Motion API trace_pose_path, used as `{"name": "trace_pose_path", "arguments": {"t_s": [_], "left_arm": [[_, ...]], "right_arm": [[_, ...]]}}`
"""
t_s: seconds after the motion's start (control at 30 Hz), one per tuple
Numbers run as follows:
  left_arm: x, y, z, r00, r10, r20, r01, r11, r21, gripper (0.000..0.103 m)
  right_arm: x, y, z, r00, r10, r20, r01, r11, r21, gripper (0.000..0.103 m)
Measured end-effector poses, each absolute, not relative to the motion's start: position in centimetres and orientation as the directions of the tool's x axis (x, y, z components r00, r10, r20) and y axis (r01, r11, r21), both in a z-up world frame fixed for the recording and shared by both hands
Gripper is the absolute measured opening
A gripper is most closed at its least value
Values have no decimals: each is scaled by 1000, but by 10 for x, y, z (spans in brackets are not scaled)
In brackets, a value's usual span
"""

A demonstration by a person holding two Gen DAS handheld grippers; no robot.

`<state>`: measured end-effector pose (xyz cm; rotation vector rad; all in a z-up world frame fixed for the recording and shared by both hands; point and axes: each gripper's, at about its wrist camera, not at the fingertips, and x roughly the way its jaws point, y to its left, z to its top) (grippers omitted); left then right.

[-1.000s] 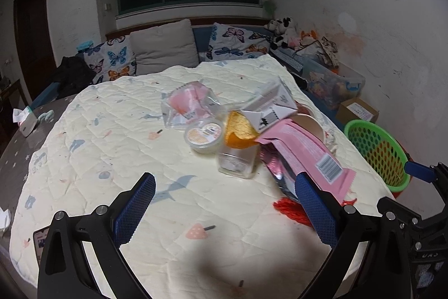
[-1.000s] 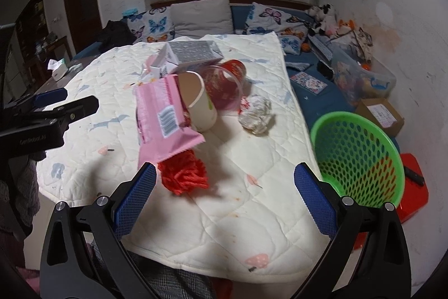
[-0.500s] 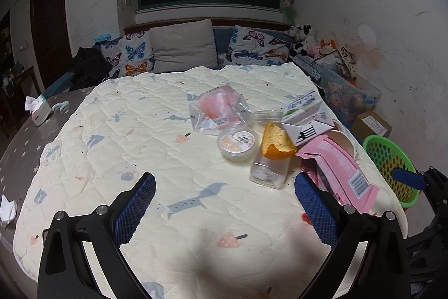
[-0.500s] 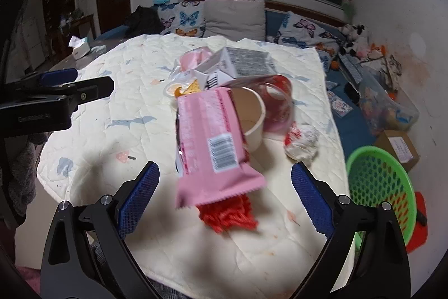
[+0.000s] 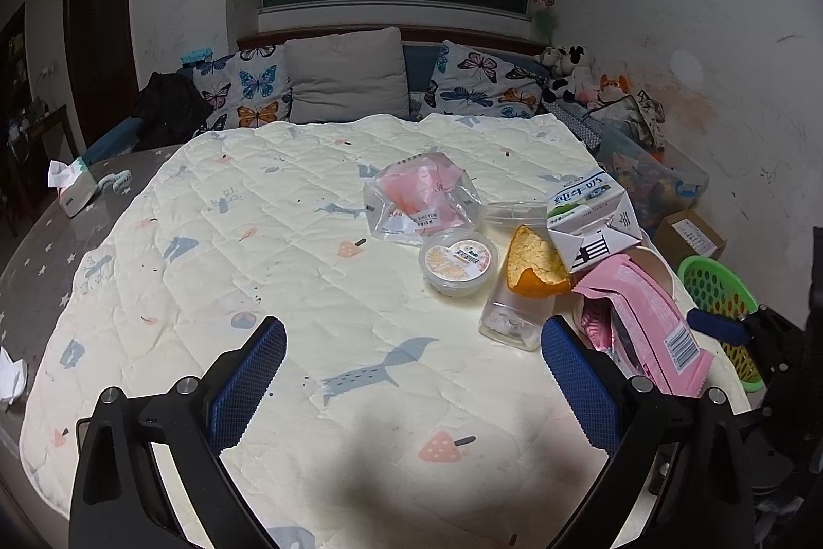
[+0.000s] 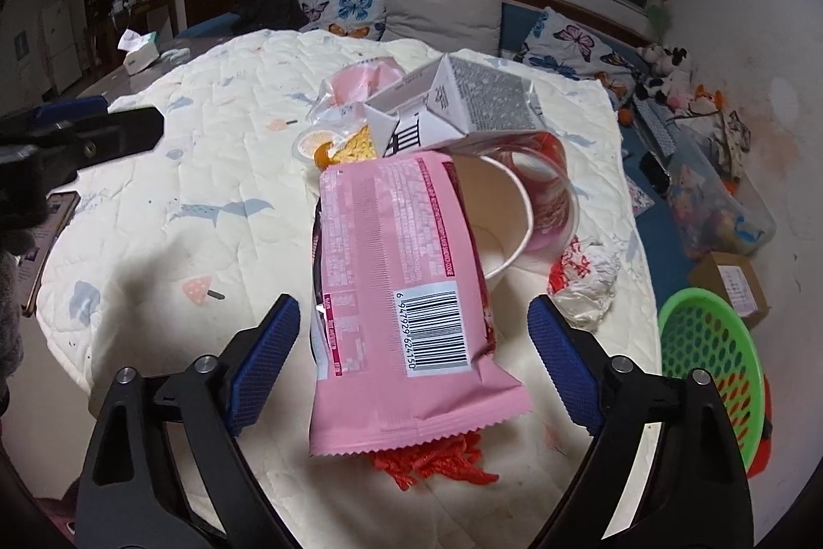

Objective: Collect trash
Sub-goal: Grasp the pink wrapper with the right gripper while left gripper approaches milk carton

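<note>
A pile of trash lies on the quilted table. A pink snack wrapper [image 6: 406, 291] lies on top, between the open jaws of my right gripper [image 6: 414, 343], over a red mesh scrap [image 6: 437, 466]. Behind it are a paper cup [image 6: 506, 214], a milk carton [image 6: 463, 101], a crumpled wrapper [image 6: 586, 281] and an orange peel [image 5: 535, 266]. My left gripper [image 5: 411, 384] is open and empty over bare quilt, left of a clear jar [image 5: 509, 317], a round tub [image 5: 458, 261] and a clear pink bag [image 5: 419, 199]. A green basket [image 6: 712, 358] stands beside the table at the right.
A tissue pack [image 5: 74, 189] sits at the table's far left edge. A sofa with butterfly cushions [image 5: 257, 86] is behind the table. A cardboard box [image 6: 735, 286] and a plastic bin of toys [image 6: 720, 199] stand on the floor by the right wall.
My right gripper has moved left and closer, so the pink wrapper now lies between its jaws. My left gripper has drawn back and left, away from the pile. Both stayed open.
</note>
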<state>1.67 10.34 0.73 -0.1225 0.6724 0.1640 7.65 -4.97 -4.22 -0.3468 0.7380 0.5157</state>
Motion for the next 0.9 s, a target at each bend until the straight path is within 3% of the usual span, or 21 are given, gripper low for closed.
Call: {"name": "trace_pose_path", "arguments": {"t_s": [0.13,0.27,0.9], "left_arm": [[19,105,10,773,105,-626,-184,981,-63,96],[26,102,16,780,80,-620,-159,984,-74,96],[81,57,39,784,-98,-613,28,992,-123,96]], "right_arm": [[79,-52,-45,602,334,-725,-563,821,-90,68],[77,-58,-43,588,358,-725,-564,825,-50,60],[43,-112,-12,583,464,-667,-567,820,75,59]]}}
